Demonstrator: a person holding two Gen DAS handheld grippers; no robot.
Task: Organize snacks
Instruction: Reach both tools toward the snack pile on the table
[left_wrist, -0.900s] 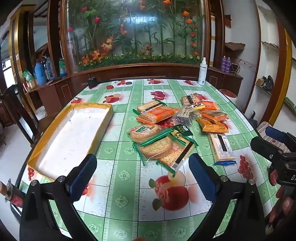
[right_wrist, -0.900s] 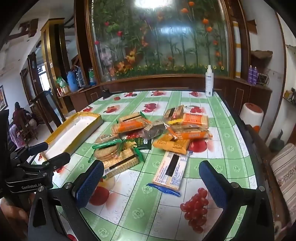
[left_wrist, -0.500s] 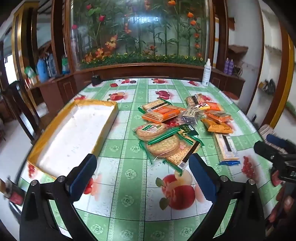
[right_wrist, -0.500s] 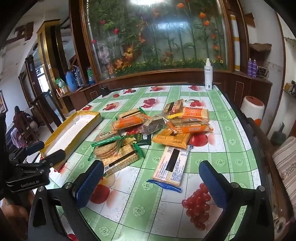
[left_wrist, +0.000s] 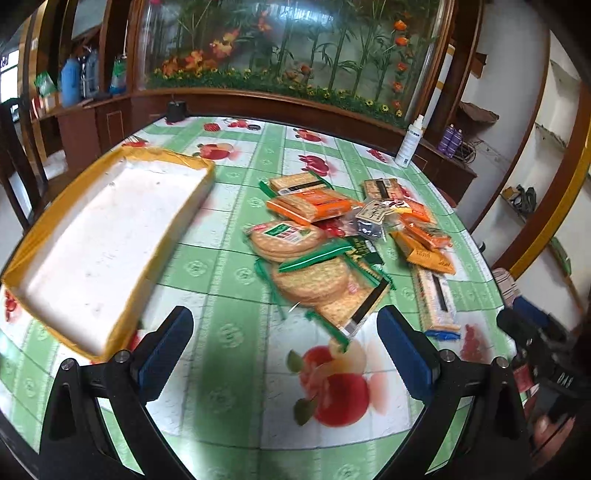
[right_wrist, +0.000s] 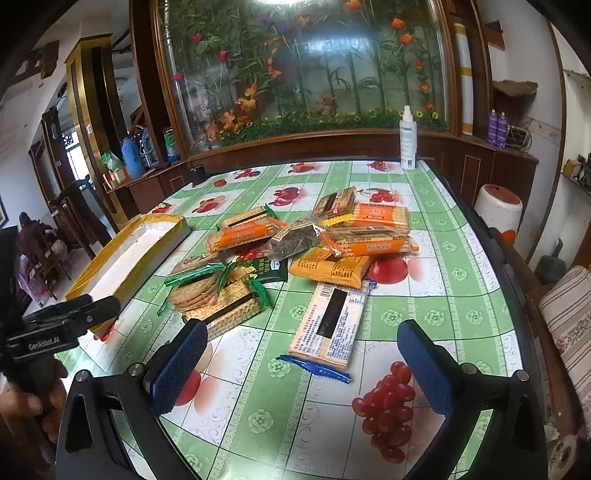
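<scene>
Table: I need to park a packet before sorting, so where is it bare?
Bare cloth lies between the yellow-rimmed tray and the snack pile, and along the near edge before both open grippers. The tray holds nothing. The pile itself is crowded, packets overlapping.

Left gripper (right_wrist: 70, 317) body is showing "GenRobot.AI". Snack packets' (right_wrist: 334, 240) print is staying too small to read.

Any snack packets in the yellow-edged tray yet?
No, the yellow-edged tray shows only its bare white floor, and the snack packets all lie on the table beside it.
</scene>
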